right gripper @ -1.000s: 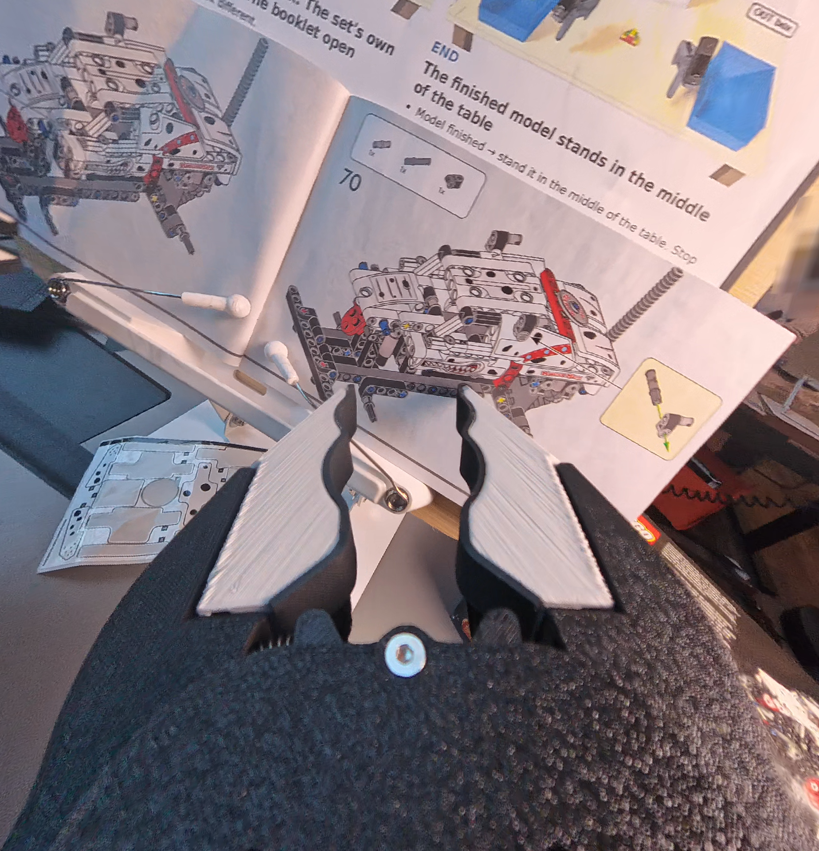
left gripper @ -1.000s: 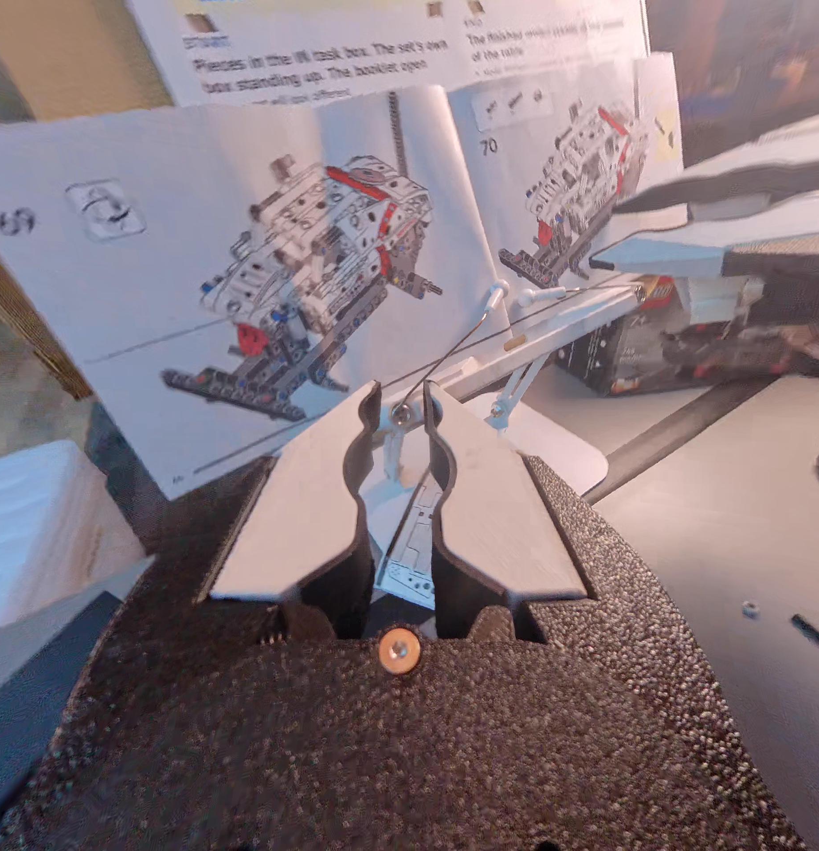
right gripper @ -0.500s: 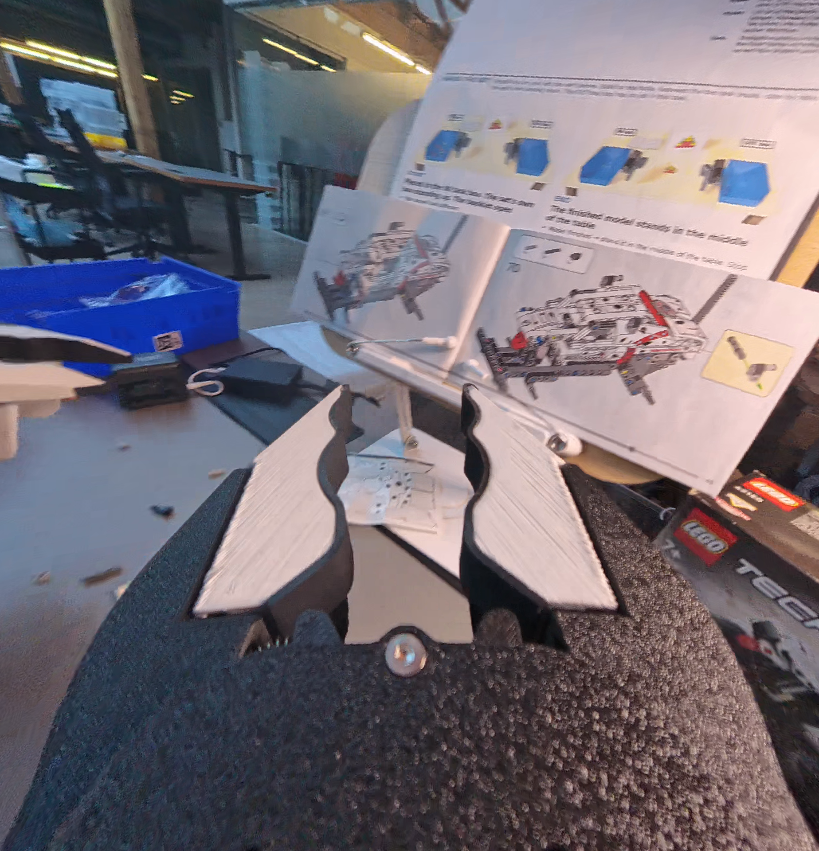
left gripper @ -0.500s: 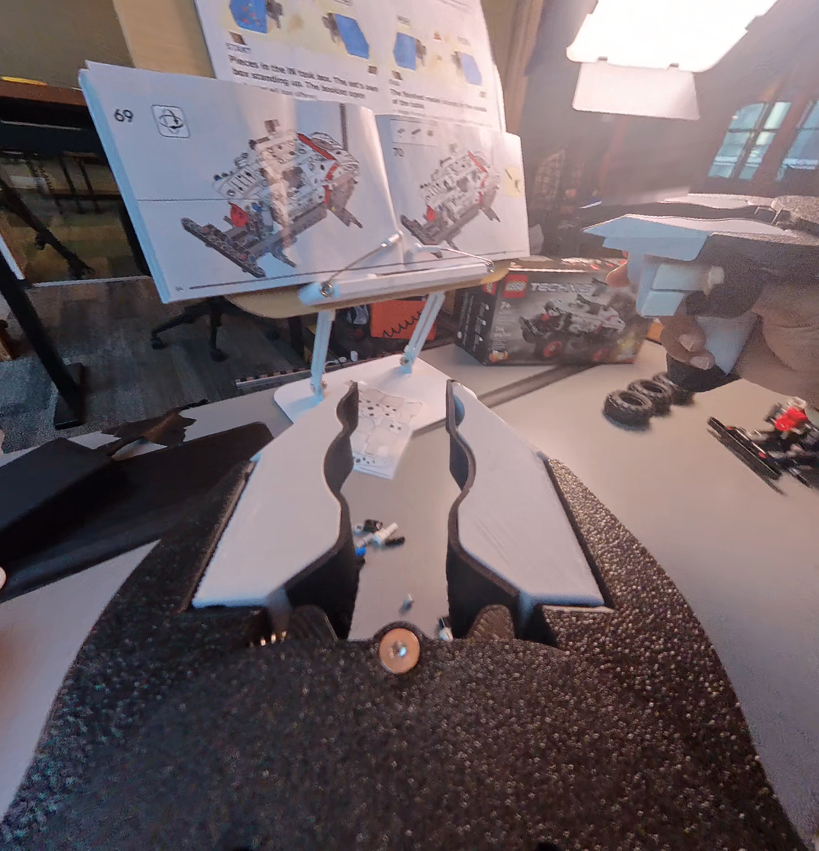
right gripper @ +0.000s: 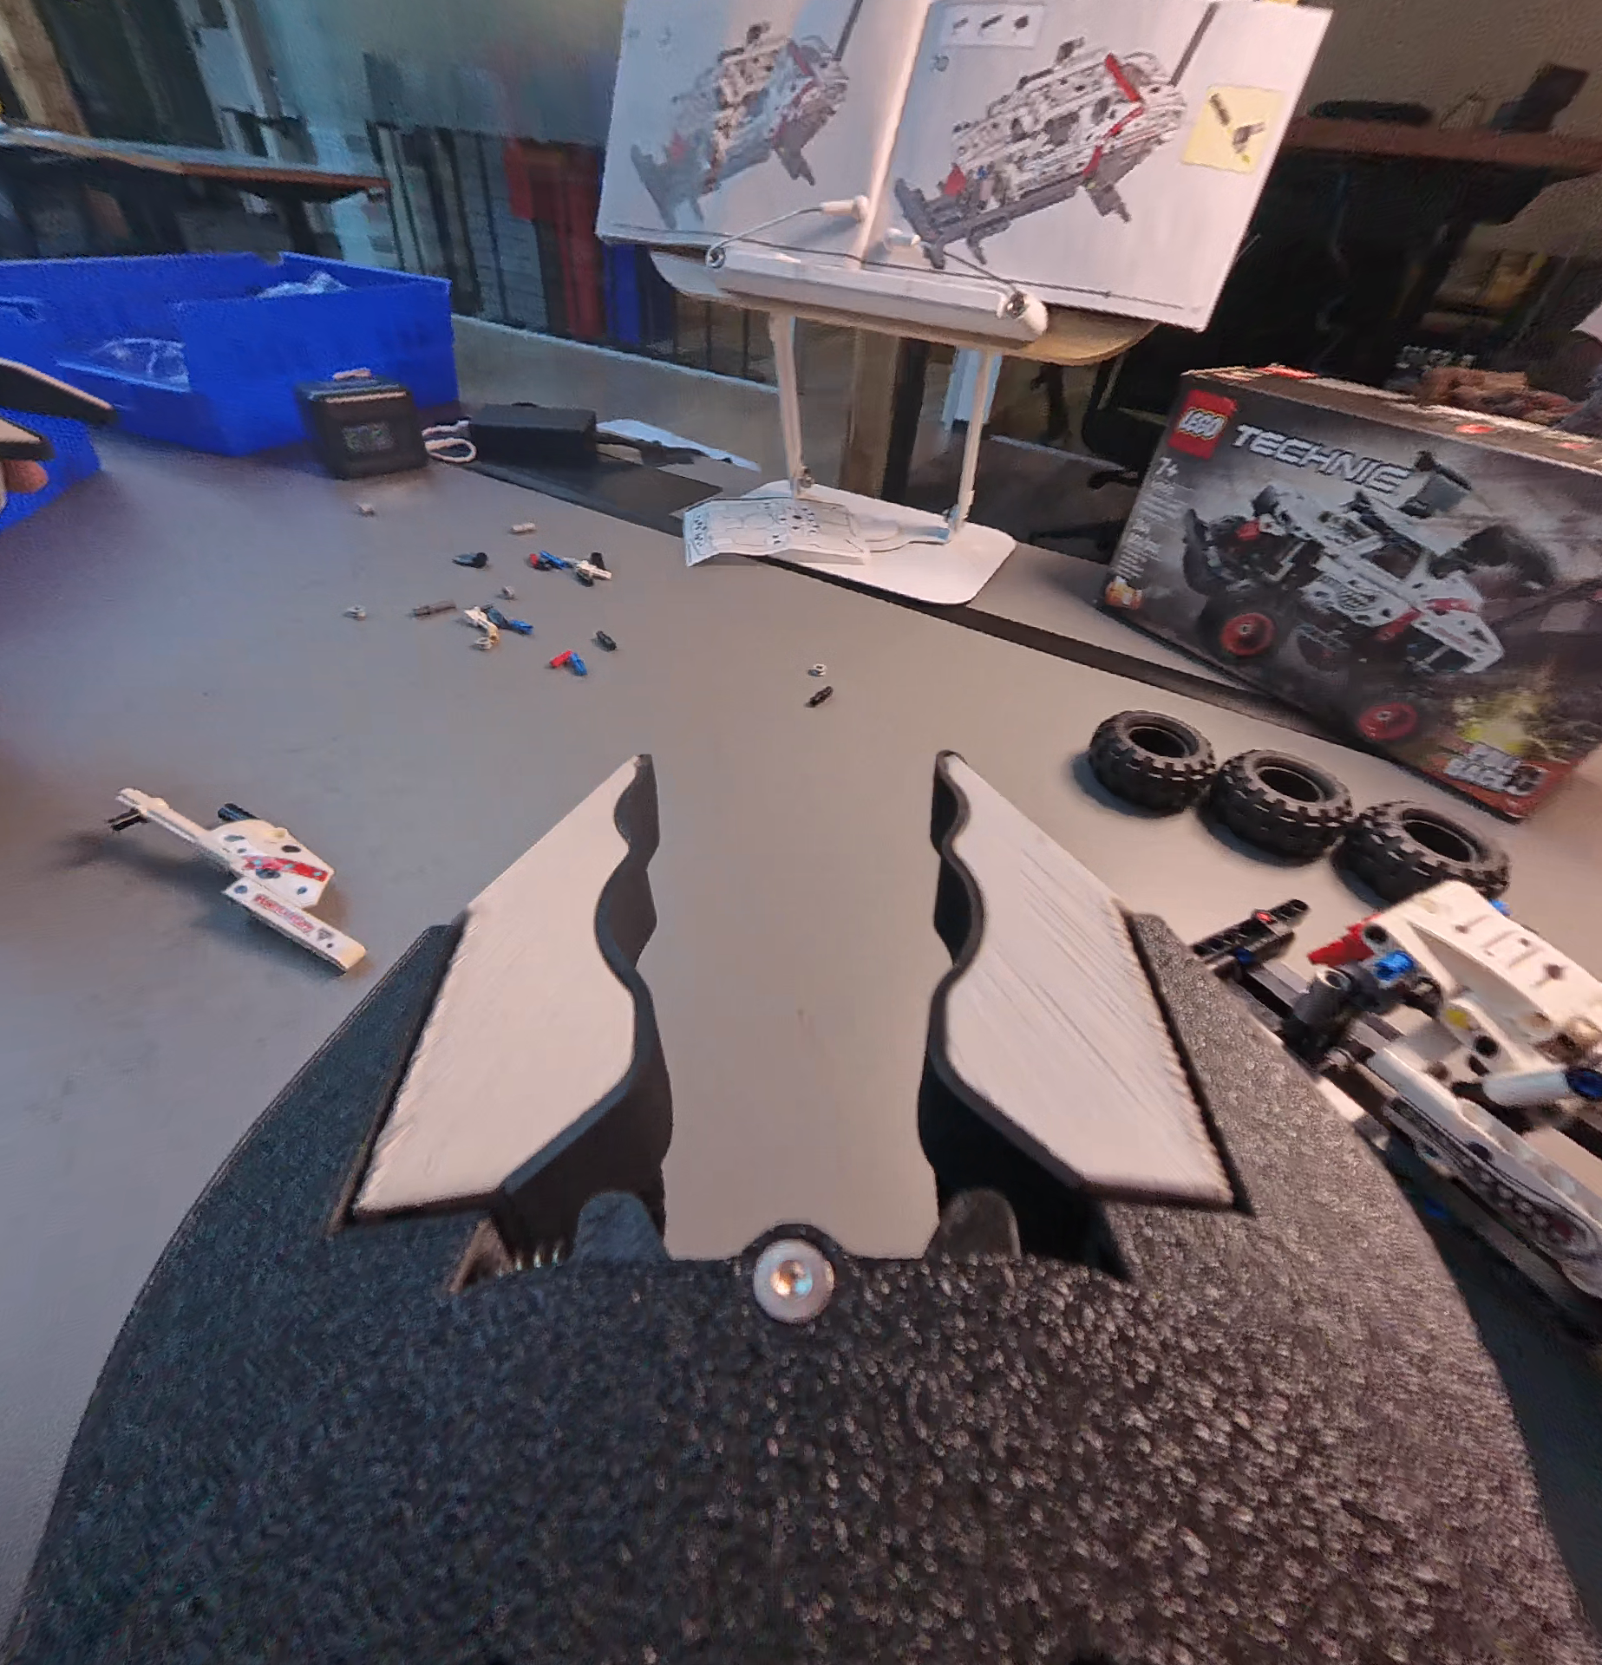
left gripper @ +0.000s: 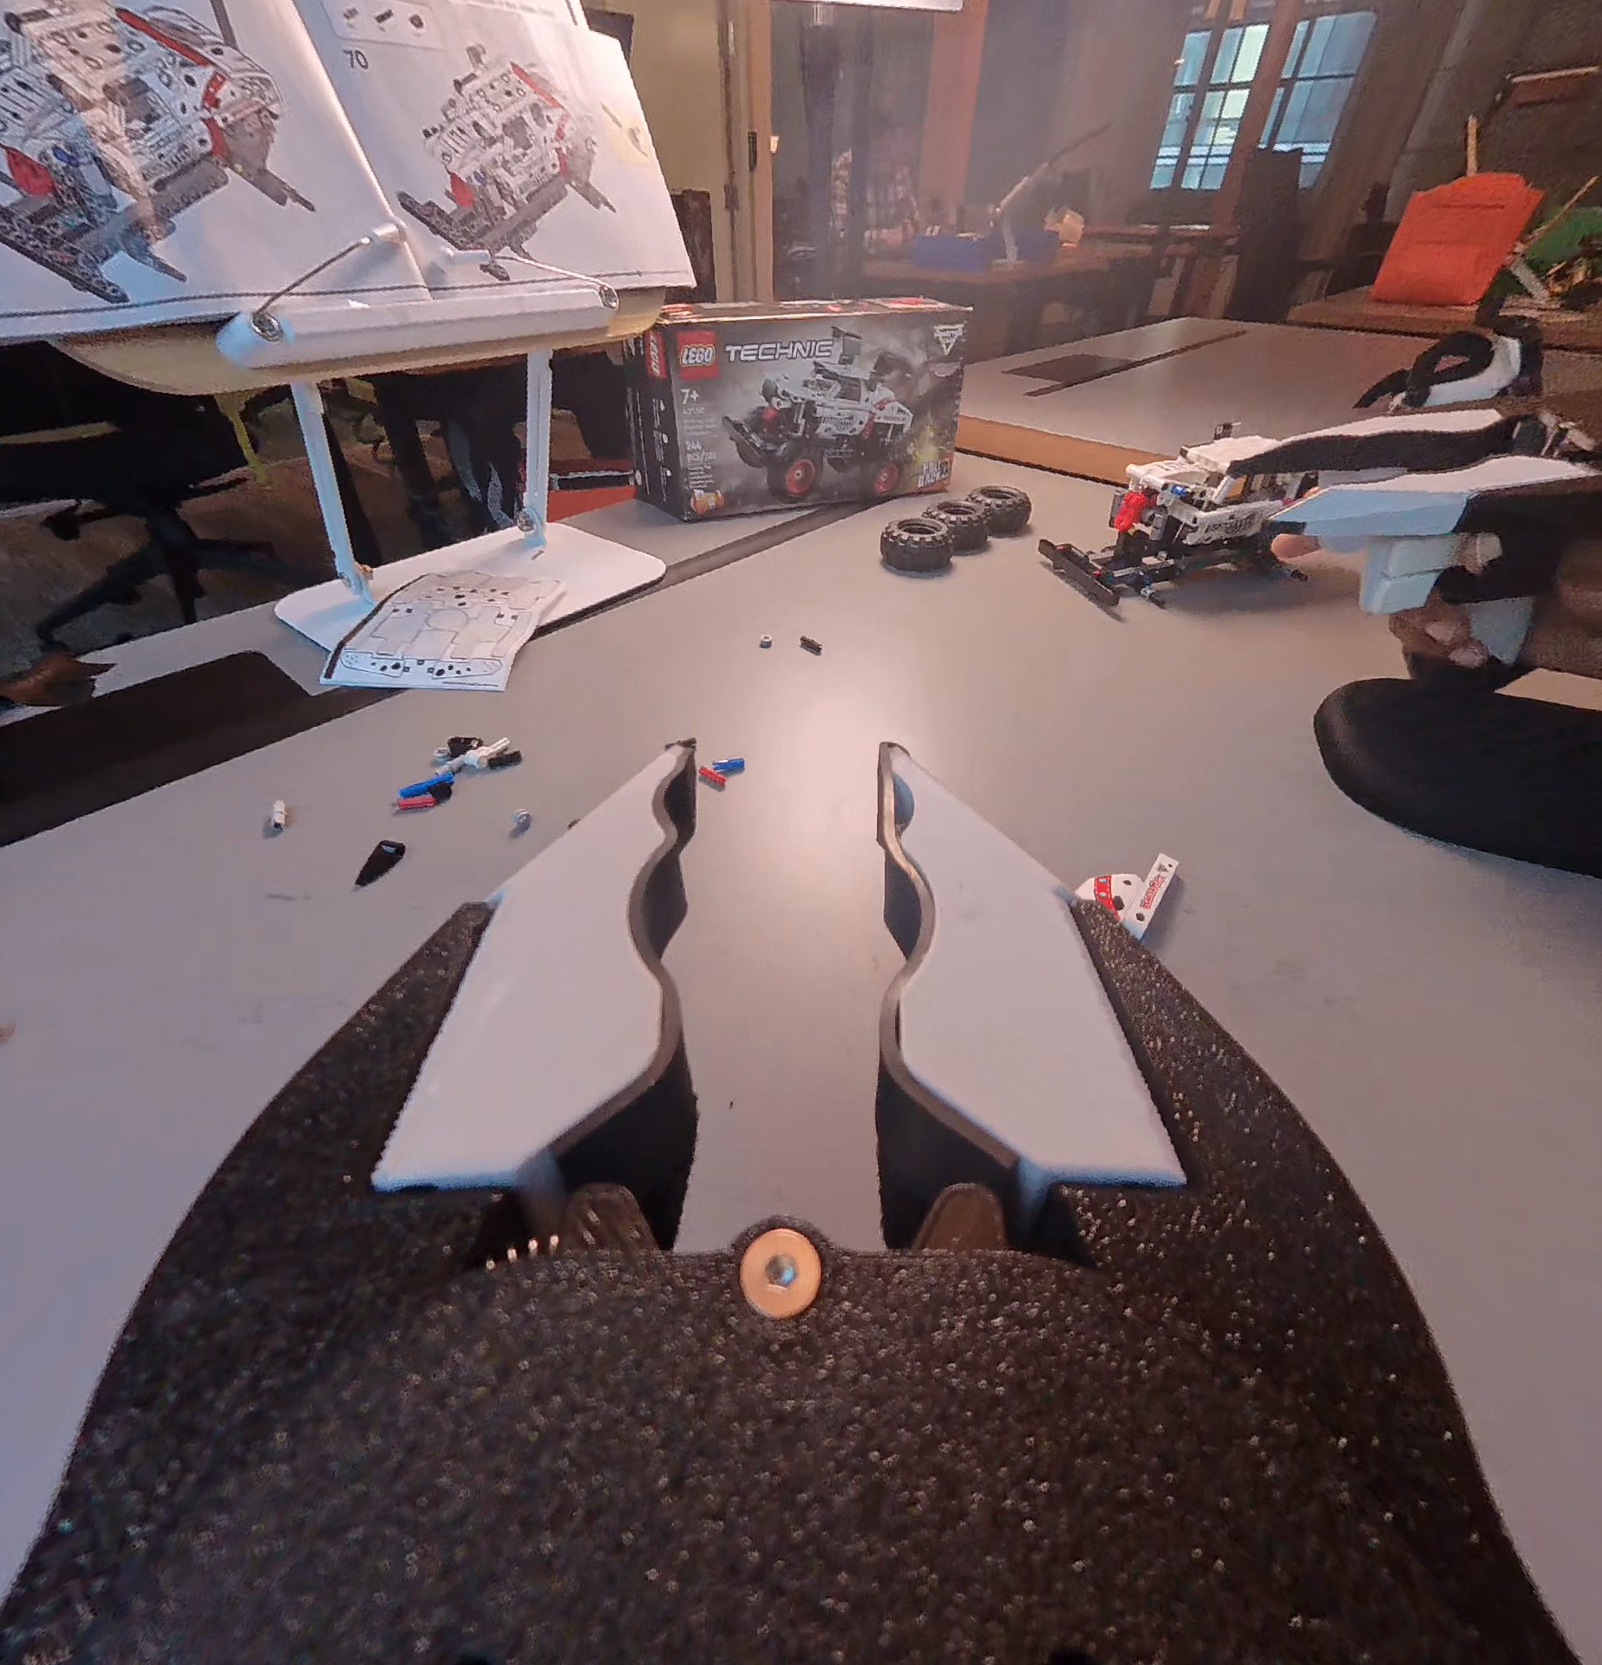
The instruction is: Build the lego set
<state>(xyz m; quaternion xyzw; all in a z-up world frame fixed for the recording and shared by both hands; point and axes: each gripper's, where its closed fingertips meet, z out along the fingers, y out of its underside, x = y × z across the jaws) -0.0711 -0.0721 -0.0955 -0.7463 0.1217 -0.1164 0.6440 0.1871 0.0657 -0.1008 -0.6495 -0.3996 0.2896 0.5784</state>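
I hold my left gripper and right gripper low over the grey table, jaws apart, empty. The half-built truck lies beside my right fingers, three tyres beyond. Only the right view shows blue bins.

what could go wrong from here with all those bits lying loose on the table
1. The small loose pins are scattered on the bare table; a sweep of the open left tool could knock them away.
2. The three tyres lie unsecured beside the box and may roll if bumped.
3. The partly built truck sits close beside the open right tool; a careless move could jar it.
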